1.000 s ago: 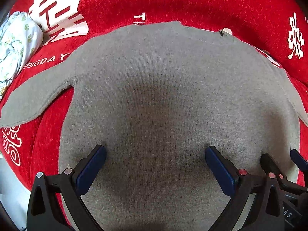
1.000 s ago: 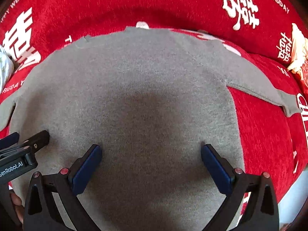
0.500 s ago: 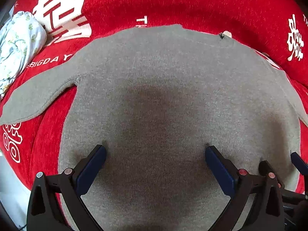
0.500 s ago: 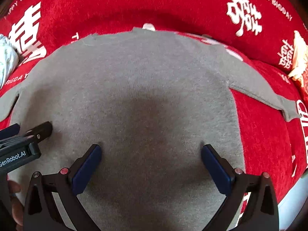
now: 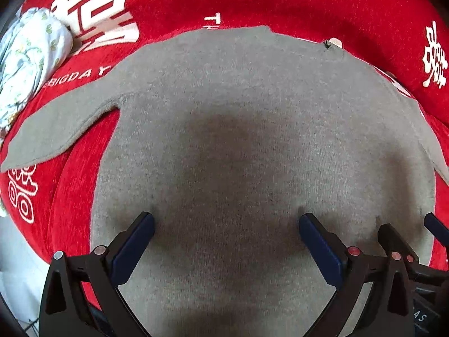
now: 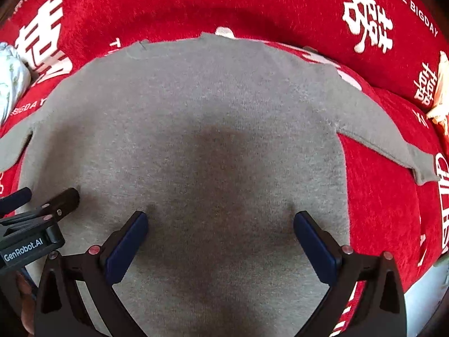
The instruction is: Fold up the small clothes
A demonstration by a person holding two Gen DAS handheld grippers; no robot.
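Right wrist view: "GenRobot.AI" label (image 6: 23,250) on left tongs (image 5: 226,221), "THE BIGDAY" on red cloth (image 6: 280,5); both tongs wide over grey sweater (image 6: 196,140).

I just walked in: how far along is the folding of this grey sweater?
Done: the grey sweater lies flat on the red blanket, sleeves spread. In hand: nothing; the left gripper and right gripper are open above its lower part. Left: every fold.

your small grey knitted long-sleeved sweater (image 5: 252,146) lies spread flat on the red plush cloth with white lettering (image 5: 280,2), neckline far from you, both sleeves angled outward to either side.
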